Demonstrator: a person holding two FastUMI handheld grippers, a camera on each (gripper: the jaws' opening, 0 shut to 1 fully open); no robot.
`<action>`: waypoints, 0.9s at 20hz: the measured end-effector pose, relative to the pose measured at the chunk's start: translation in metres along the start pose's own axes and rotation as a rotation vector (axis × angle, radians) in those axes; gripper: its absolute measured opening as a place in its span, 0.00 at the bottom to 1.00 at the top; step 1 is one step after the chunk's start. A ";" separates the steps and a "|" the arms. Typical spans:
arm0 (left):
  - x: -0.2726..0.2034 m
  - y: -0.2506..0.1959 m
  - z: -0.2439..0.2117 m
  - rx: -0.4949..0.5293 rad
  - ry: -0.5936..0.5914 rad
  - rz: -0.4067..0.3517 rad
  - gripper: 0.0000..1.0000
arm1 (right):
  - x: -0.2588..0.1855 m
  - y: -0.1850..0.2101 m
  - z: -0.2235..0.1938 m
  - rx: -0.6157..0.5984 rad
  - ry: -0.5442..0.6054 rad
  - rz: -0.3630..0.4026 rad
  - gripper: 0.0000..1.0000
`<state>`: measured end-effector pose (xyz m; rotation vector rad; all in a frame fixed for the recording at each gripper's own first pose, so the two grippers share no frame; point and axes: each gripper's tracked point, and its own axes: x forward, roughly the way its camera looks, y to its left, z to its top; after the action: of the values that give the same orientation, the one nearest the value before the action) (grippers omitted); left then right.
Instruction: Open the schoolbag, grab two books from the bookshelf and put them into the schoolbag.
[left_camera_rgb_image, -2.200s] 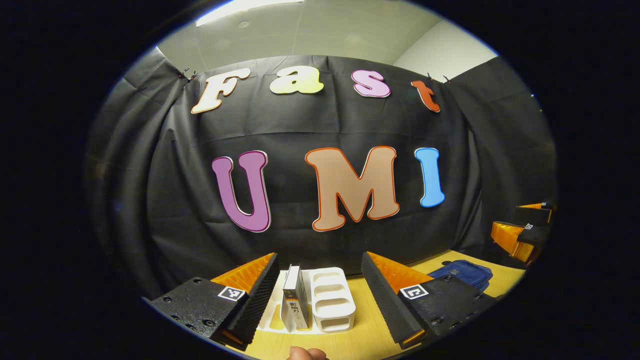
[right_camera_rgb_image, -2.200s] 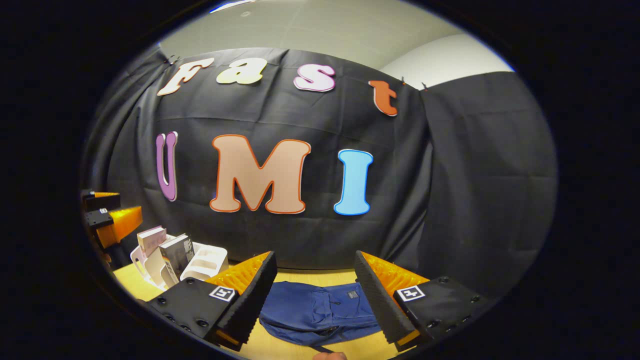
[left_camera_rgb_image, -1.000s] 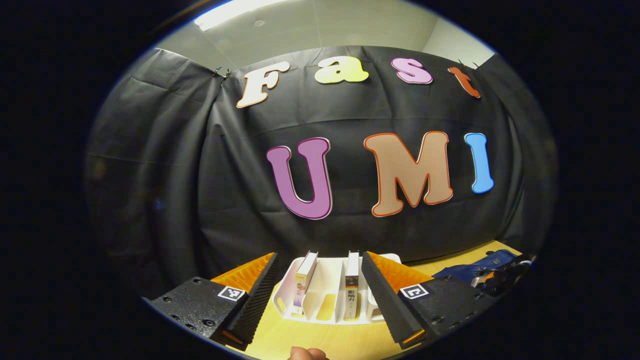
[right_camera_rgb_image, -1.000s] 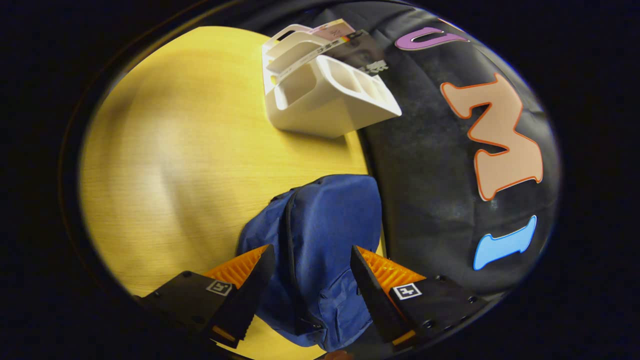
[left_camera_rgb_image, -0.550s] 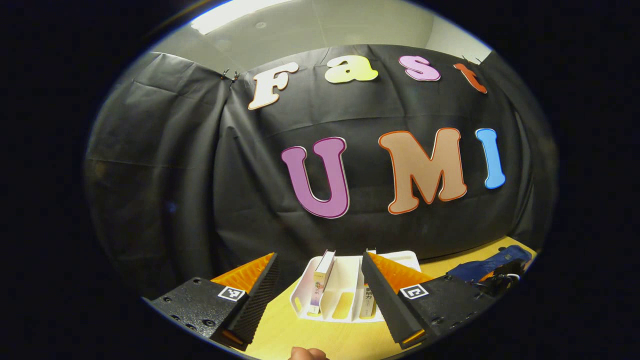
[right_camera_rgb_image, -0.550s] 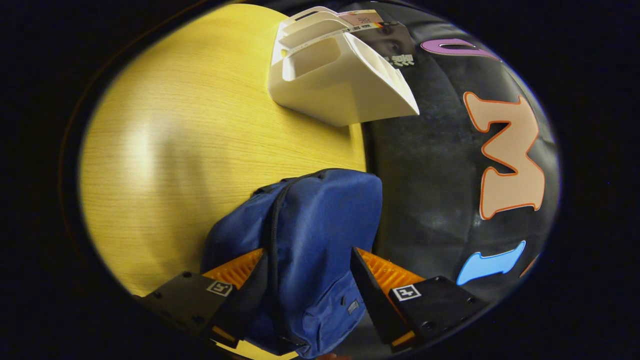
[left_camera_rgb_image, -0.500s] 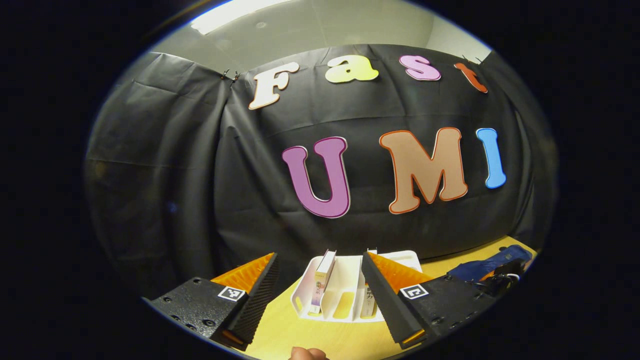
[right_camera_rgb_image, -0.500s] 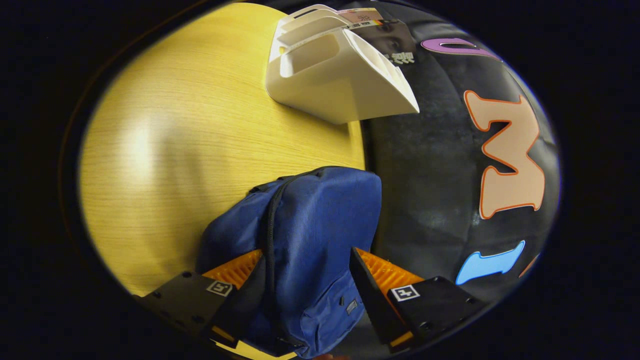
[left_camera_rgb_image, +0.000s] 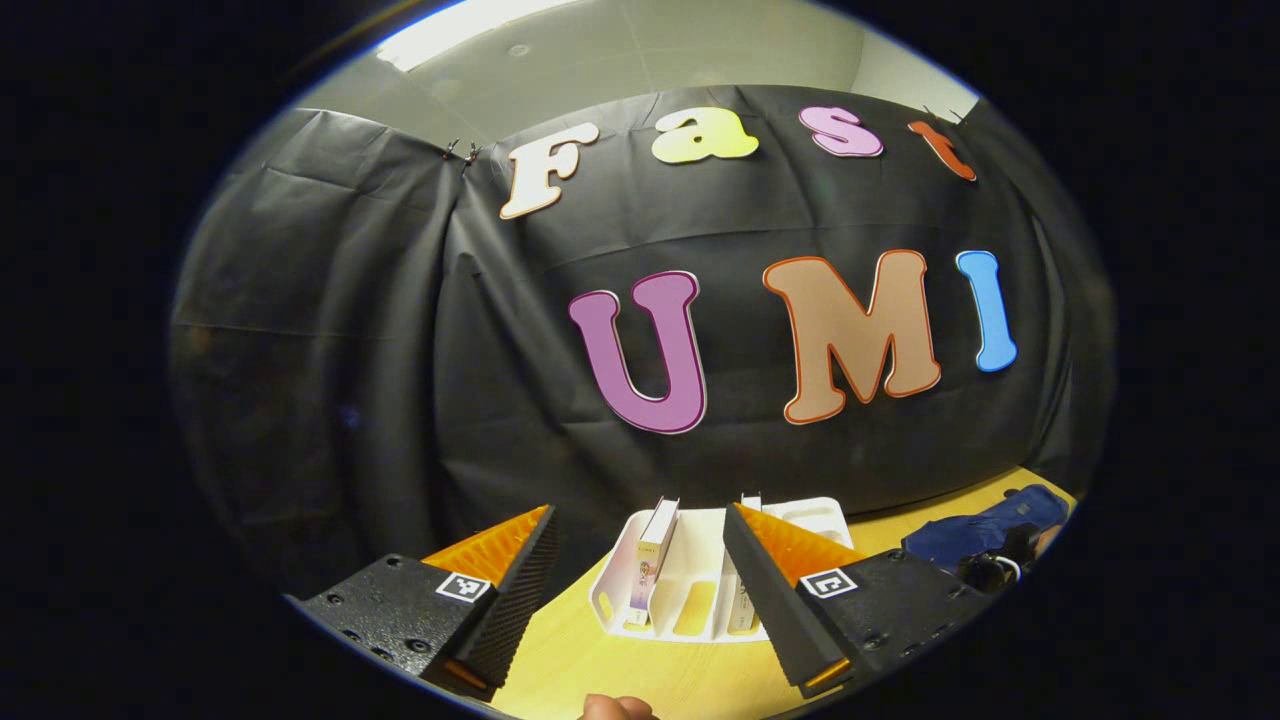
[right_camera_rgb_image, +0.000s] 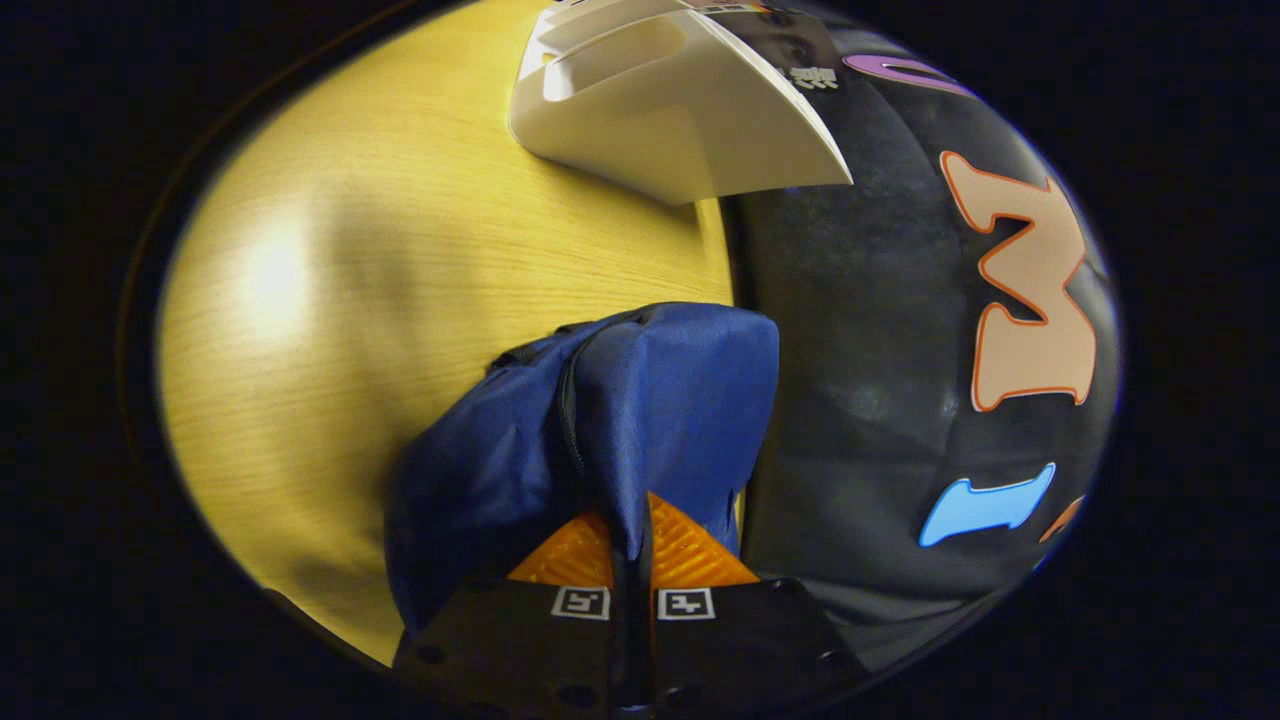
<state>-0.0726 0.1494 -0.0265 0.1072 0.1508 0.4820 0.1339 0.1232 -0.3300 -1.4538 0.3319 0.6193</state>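
In the left gripper view my left gripper (left_camera_rgb_image: 638, 512) is open above the table, with nothing between its fingers. Beyond it stands the white bookshelf (left_camera_rgb_image: 700, 590). One book (left_camera_rgb_image: 655, 560) leans in a left slot. A second book (left_camera_rgb_image: 745, 590) is partly hidden behind my right-hand finger. The blue schoolbag (left_camera_rgb_image: 985, 525) lies far right. In the right gripper view my right gripper (right_camera_rgb_image: 628, 522) is shut on a fold of the schoolbag (right_camera_rgb_image: 660, 400) beside its dark zipper line (right_camera_rgb_image: 568, 420). The bookshelf (right_camera_rgb_image: 690, 120) lies past the bag, with a book (right_camera_rgb_image: 790, 40) sticking out of it.
The yellow wooden table (right_camera_rgb_image: 400, 250) stretches to the left of the bag in the right gripper view. The black cloth wall (right_camera_rgb_image: 860, 300) runs right behind the bag and shelf. A person's fingertip (left_camera_rgb_image: 612, 708) shows at the bottom edge.
My right gripper has closed from wide open onto the schoolbag's fabric by the zipper. The left gripper has stayed open and drifted only slightly.
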 end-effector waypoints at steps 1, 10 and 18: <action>0.002 0.000 0.000 -0.001 -0.001 -0.002 0.99 | -0.001 0.000 -0.001 0.024 0.002 0.016 0.00; 0.011 -0.006 -0.011 -0.038 0.020 -0.023 1.00 | -0.025 -0.036 -0.004 0.382 -0.059 0.082 0.00; 0.023 -0.028 -0.014 -0.055 0.027 -0.082 0.96 | -0.063 -0.101 -0.016 0.947 -0.173 0.106 0.03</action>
<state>-0.0417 0.1367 -0.0465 0.0404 0.1681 0.4057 0.1444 0.0957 -0.2133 -0.4760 0.4812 0.5512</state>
